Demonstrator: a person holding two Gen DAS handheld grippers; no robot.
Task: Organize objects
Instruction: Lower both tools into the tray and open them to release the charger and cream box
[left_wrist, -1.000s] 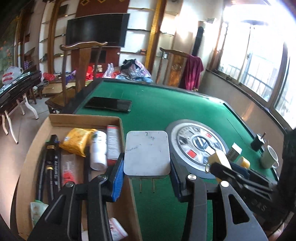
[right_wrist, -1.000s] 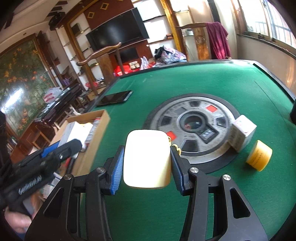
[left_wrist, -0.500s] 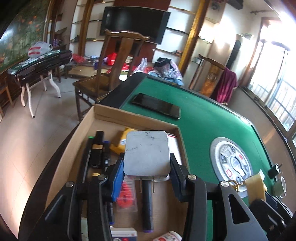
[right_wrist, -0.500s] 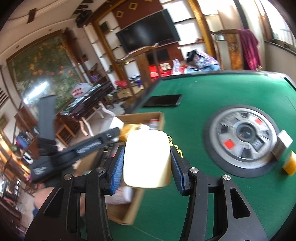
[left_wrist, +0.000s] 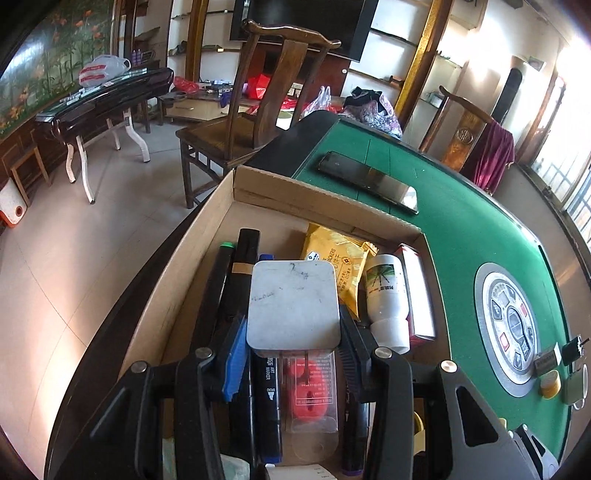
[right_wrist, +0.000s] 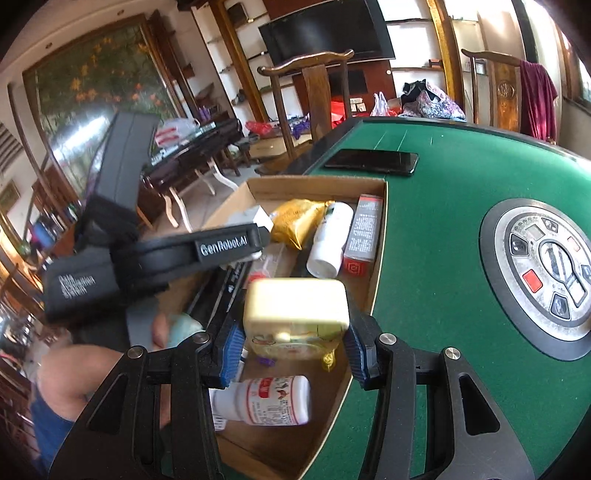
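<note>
My left gripper (left_wrist: 293, 345) is shut on a white charger block (left_wrist: 293, 304) with two metal prongs, held over the cardboard box (left_wrist: 325, 201). My right gripper (right_wrist: 293, 347) is shut on a cream-coloured case (right_wrist: 295, 308), held over the near part of the same box (right_wrist: 314, 181). The left gripper also shows in the right wrist view (right_wrist: 255, 240), further into the box. The box holds black markers (left_wrist: 242, 280), a yellow snack bag (left_wrist: 338, 258), a white bottle (left_wrist: 386, 295), a red carton (left_wrist: 417, 291), a red-item blister pack (left_wrist: 310, 391) and a labelled white bottle (right_wrist: 269, 400).
The box sits at the left edge of a green felt table (left_wrist: 461, 229). A black phone (left_wrist: 367, 181) lies beyond the box. A round grey console (left_wrist: 511, 326) sits in the table's middle, with a yellow tape roll (left_wrist: 549, 384), a small box (left_wrist: 546, 360) and a mug (left_wrist: 574, 386) nearby. A wooden chair (left_wrist: 258, 103) stands beside the table.
Both grippers have swung left from over the green felt to over the cardboard box, each still holding its object. The right gripper's case now hangs above the box's near end.
</note>
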